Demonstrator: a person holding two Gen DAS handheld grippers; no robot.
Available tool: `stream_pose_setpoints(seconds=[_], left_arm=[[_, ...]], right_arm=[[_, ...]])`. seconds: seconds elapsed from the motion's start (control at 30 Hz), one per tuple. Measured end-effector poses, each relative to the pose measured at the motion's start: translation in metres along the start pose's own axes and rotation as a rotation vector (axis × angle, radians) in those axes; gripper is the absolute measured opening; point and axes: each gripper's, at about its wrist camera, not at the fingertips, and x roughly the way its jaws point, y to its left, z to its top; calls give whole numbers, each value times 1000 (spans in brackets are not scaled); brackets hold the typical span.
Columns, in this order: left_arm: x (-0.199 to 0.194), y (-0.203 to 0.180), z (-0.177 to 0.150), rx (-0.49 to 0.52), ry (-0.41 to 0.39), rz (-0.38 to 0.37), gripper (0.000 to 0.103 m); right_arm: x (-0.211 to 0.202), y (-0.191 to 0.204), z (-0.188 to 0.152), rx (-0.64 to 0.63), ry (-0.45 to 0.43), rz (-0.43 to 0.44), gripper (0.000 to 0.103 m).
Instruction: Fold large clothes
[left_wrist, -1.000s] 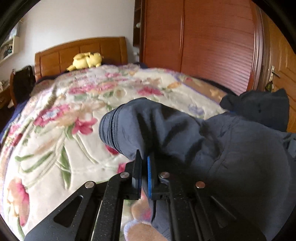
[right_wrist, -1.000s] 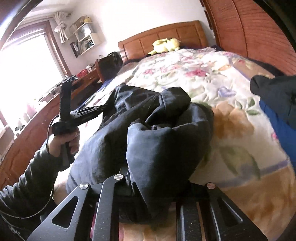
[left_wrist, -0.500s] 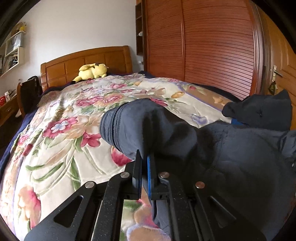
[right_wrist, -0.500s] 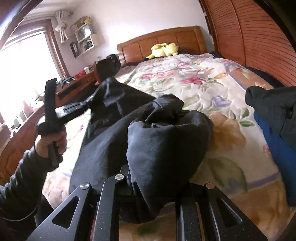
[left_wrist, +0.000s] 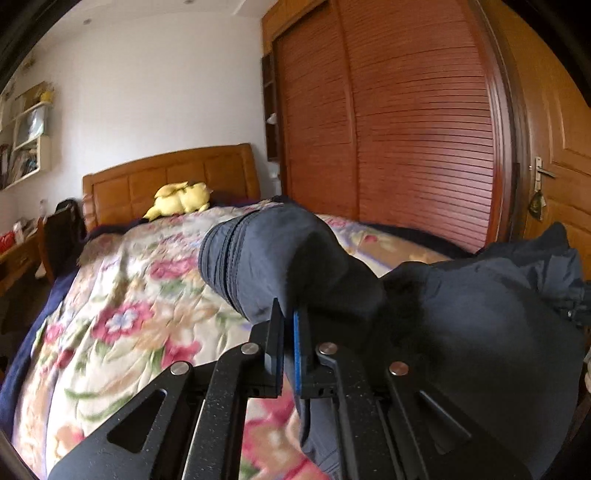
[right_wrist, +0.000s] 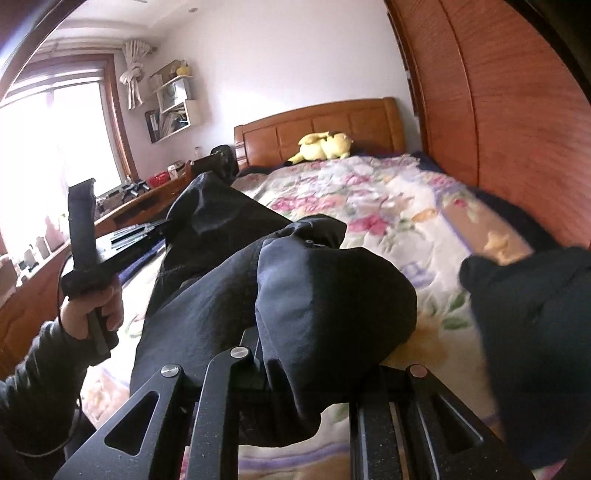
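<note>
Garment (left_wrist: 461, 332): dark, matte, bunched | cuff (left_wrist: 221, 258): ribbed | bedspread (left_wrist: 129, 295): quilted floral

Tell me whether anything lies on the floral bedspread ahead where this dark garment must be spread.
Mostly bare. The dark garment hangs from both tongs. Only a yellow plush toy sits near the headboard, and another dark bundle lies to the right.

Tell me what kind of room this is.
A home bedroom, most likely: a bed with a floral quilt and wooden headboard, a yellow plush toy by it, and a slatted wooden wardrobe alongside.
</note>
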Motion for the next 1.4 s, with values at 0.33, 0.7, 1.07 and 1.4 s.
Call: stream_pose_setpoints(seconds=[0.33, 0.7, 1.07, 1.4], left_arm=[[42, -117, 117, 78, -126, -104, 4], [141, -282, 108, 139, -15, -287, 4], [186, -299, 41, 142, 157, -329, 6], [88, -252, 22, 143, 100, -372, 36]], right_arm=[[-98, -75, 65, -65, -119, -226, 15], [-176, -179, 37, -41, -62, -581, 15], [-154, -253, -53, 182, 47, -657, 24], [-169, -186, -53, 102, -45, -794, 66]])
